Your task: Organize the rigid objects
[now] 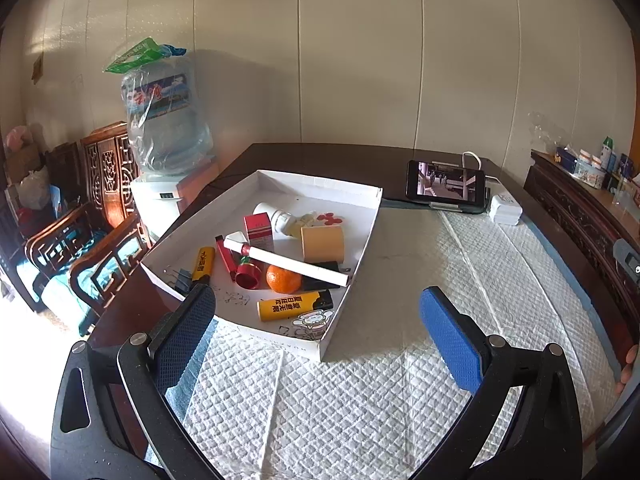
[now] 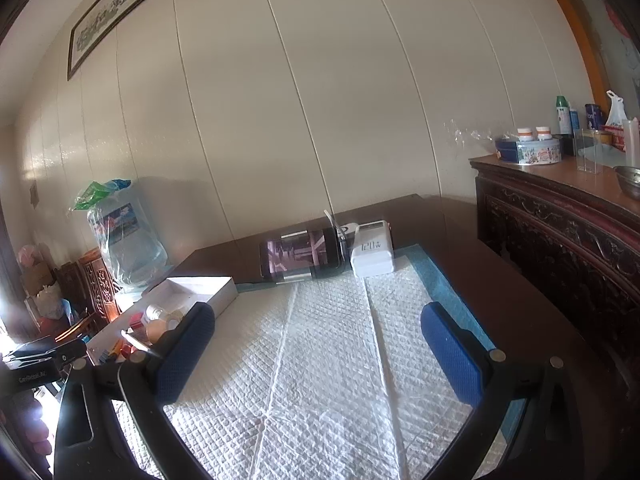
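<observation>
On the bench [image 1: 320,152], the white quilted pad [image 1: 360,400] carried the white tray [image 1: 360,236] holding an orange [image 1: 283,279], lighters and small containers, while my left tool [image 1: 318,320] and right tool [image 2: 318,340] hung spread and empty.

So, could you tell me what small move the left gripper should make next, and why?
Probably ease the left gripper forward and down toward the yellow lighter by the near wall of the white box. Both grippers are open and empty, that lighter lies nearest with room around it, and the quilted pad beside the box looks free for laying items out.
</observation>
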A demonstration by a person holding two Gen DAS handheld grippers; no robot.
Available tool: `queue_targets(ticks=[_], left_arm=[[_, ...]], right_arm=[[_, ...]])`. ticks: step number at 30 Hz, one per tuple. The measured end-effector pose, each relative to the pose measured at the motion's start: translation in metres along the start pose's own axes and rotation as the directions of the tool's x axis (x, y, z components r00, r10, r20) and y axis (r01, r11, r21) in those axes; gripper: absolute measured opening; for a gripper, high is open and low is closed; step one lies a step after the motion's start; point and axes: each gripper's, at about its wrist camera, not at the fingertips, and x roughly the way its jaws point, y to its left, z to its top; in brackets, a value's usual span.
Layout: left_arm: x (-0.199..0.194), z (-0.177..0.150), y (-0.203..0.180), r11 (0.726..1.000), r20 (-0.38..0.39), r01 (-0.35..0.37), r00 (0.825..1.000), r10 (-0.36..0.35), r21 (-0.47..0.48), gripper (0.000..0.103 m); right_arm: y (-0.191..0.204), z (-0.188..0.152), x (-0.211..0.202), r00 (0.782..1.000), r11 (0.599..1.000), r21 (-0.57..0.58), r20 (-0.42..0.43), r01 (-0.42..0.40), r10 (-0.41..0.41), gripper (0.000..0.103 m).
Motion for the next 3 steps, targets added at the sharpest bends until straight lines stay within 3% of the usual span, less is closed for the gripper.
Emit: queue_targets(ticks=[3], left_arm=[[0.0007, -0.0005, -0.0005, 1.000, 0.000, 0.004, 1.000, -0.004, 0.001, 0.103]], right_arm=[[-0.0009, -0.0005, 0.0011, 1.000, 1.000, 0.005, -0.007, -0.001, 0.001, 0.103]])
